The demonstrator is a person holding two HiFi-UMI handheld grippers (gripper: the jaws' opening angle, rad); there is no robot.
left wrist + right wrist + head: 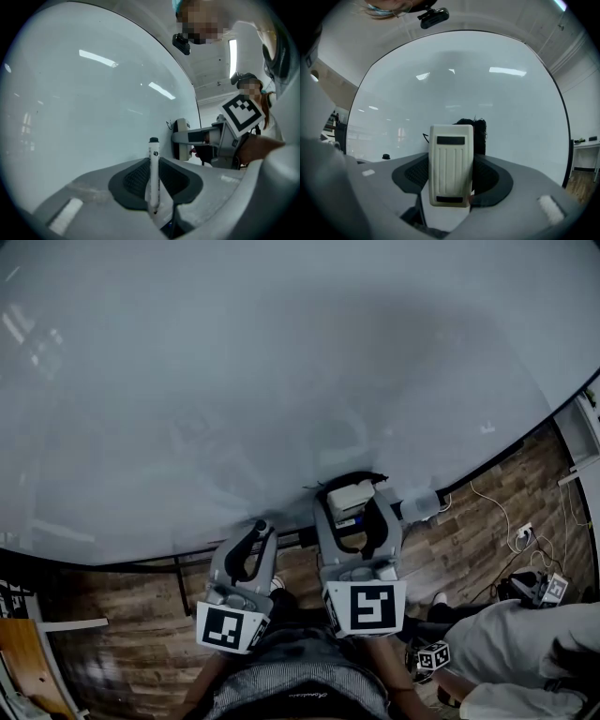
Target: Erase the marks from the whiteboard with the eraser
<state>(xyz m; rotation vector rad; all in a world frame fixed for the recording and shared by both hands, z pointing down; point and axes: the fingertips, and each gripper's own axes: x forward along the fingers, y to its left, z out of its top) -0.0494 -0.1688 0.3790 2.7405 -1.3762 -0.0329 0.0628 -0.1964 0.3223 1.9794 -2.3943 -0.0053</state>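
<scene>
Colours on my feed: the whiteboard (281,381) reads pale blue-grey and glossy, with white light streaks across it. There's one black scribble (482,131) on it. The eraser (450,164) is cream with vertical ribbing, plus a dark bar at the top and another at the bottom. The marker (153,173) is white with a black cap and a bit of black print. The left gripper (261,532) and right gripper (354,501) are both light grey, and the fingers (494,180) are lined with black mesh-textured pads. Each cube (228,626) shows black-and-white square patterns. The floor (122,615) is brown wood planks, and the shirt (291,676) is grey with fine stripes.
</scene>
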